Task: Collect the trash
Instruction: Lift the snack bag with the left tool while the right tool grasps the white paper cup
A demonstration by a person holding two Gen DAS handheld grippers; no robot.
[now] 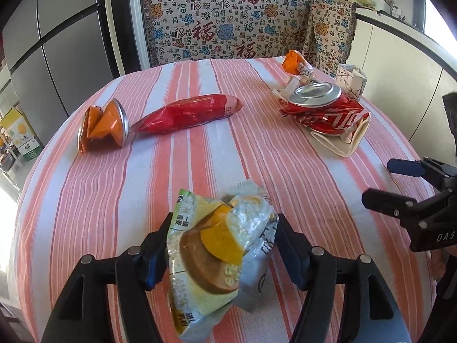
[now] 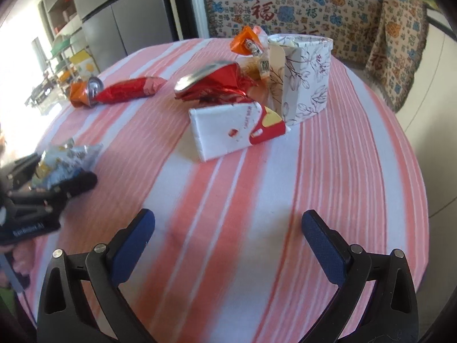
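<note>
The left gripper (image 1: 221,245) has its blue pads against both sides of a crumpled green-and-white snack wrapper (image 1: 220,254), gripping it at the near edge of the striped tablecloth (image 1: 177,160); the right gripper (image 2: 228,245) stands wide apart over bare cloth with nothing between its pads. The wrapper looks light, thin and slippery, likely to crush or slide out, so a hold across its bunched middle seems safest. Farther off lie a crushed red can (image 1: 322,105) on a paper napkin, a red sausage-shaped packet (image 1: 188,113) and a flattened orange can (image 1: 102,125); a floral paper box (image 2: 302,77) stands behind, perhaps the bin.
</note>
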